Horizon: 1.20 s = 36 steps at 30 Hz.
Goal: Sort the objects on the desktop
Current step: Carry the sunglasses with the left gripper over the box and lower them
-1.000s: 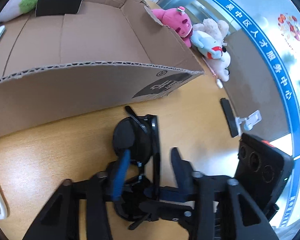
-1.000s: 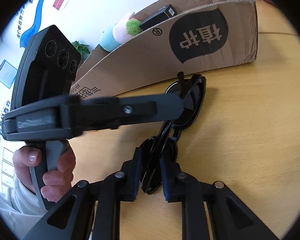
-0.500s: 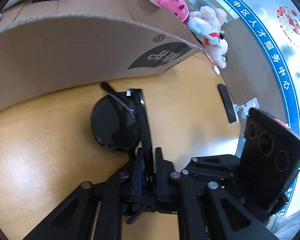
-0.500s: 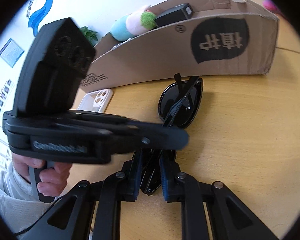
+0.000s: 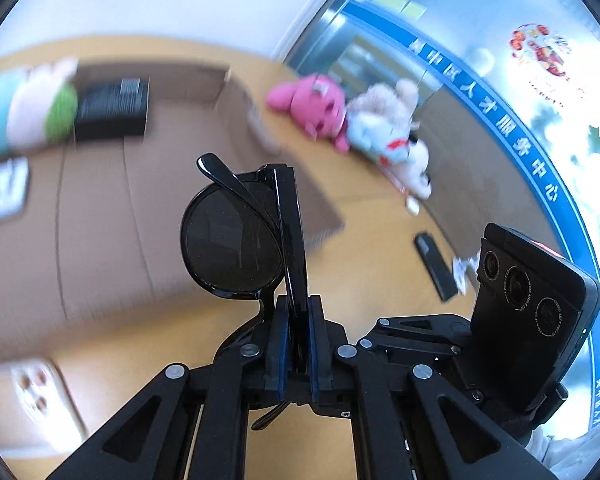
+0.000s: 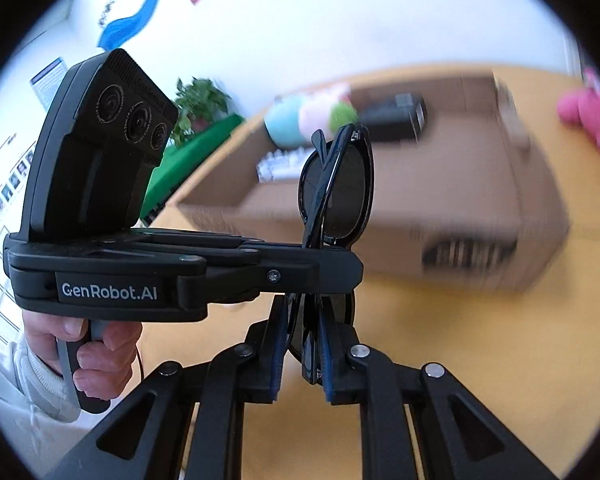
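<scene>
Black folded sunglasses (image 5: pixel 236 240) are held in the air above the wooden desk, in front of the open cardboard box (image 5: pixel 100 208). My left gripper (image 5: pixel 298 344) is shut on their frame. My right gripper (image 6: pixel 302 348) is shut on the same sunglasses (image 6: pixel 340 196) from the other side. The left gripper's body (image 6: pixel 140 248) crosses the right wrist view, gripped by a hand. The box (image 6: pixel 460 184) holds a black carton (image 5: pixel 112 108), a pastel plush toy (image 5: pixel 24 116) and a white item.
Pink and white plush toys (image 5: pixel 364 124) lie on the desk (image 5: pixel 364 280) beyond the box. A black bar-shaped object (image 5: pixel 436 268) lies at right. A white phone case (image 5: pixel 40 400) lies at lower left. The right gripper's body (image 5: pixel 528 312) is close at right.
The left gripper closed on the sunglasses beside the right gripper. Both grippers then lifted the sunglasses off the desk, up to the level of the box opening.
</scene>
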### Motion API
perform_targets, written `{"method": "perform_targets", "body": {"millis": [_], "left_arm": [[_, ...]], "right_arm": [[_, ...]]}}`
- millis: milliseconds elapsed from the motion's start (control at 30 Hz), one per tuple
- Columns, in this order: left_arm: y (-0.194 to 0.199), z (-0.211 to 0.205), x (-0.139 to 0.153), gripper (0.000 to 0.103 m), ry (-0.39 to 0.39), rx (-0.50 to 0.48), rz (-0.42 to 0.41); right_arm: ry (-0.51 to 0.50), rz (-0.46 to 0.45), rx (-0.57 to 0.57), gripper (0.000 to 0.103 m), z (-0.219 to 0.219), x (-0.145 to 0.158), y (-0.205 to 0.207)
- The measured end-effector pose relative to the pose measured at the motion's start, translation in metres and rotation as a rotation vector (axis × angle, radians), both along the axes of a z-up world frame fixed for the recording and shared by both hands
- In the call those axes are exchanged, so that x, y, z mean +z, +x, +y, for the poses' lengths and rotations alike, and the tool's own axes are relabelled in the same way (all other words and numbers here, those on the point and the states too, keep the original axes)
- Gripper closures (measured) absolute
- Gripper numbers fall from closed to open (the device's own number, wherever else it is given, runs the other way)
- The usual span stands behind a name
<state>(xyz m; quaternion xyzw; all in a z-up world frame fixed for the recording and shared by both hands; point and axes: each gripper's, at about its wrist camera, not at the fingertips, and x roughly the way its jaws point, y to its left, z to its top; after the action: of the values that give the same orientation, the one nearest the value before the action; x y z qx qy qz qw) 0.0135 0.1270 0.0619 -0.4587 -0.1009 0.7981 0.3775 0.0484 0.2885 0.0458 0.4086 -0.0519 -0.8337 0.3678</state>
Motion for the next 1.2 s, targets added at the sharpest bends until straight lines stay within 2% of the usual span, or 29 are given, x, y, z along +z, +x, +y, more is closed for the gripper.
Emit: {"method": "perform_targets", "body": {"millis": [100,167,300,433,500,633,800,900,967,1067,1200], "left_arm": [[-0.029,0.005,0.033,0.098,0.000,0.001,0.074],[-0.053,0.008,0.051,0.098,0.005,0.002,0.092],[-0.113,0.018,0.085,0.098,0.008,-0.002,0.132],[-0.172,0.026,0.099,0.098,0.000,-0.001,0.106],[-0.204,0.029,0.097,0.098,-0.004,0.005,0.081],[-0.263,0.038,0.066,0.098,-0.018,0.002,-0.013],[-0.318,0.054,-0.006,0.098,-0.050,-0.005,-0.186],[-0.331,0.066,-0.046,0.098,-0.070,0.000,-0.266],[-0.335,0.071,-0.065,0.099,-0.072,0.009,-0.309],[-0.341,0.079,-0.081,0.098,-0.069,0.018,-0.349],[-0.345,0.088,-0.089,0.098,-0.104,0.036,-0.381]], "right_arm": [[0.000,0.086,0.002,0.089,0.002,0.031,-0.013],[0.002,0.137,-0.007,0.089,0.001,0.051,-0.034],[-0.003,0.188,-0.027,0.089,-0.004,0.080,-0.083],[0.016,0.196,-0.045,0.090,-0.004,0.100,-0.136],[0.034,0.176,-0.052,0.090,-0.013,0.098,-0.166],[0.064,0.072,-0.064,0.090,-0.010,0.080,-0.228],[0.104,-0.106,-0.093,0.090,-0.008,0.024,-0.281],[0.113,-0.245,-0.131,0.090,-0.002,-0.017,-0.306],[0.149,-0.308,-0.145,0.090,-0.003,-0.034,-0.314],[0.224,-0.348,-0.165,0.090,-0.005,-0.048,-0.322],[0.260,-0.366,-0.183,0.090,-0.007,-0.056,-0.327]]}}
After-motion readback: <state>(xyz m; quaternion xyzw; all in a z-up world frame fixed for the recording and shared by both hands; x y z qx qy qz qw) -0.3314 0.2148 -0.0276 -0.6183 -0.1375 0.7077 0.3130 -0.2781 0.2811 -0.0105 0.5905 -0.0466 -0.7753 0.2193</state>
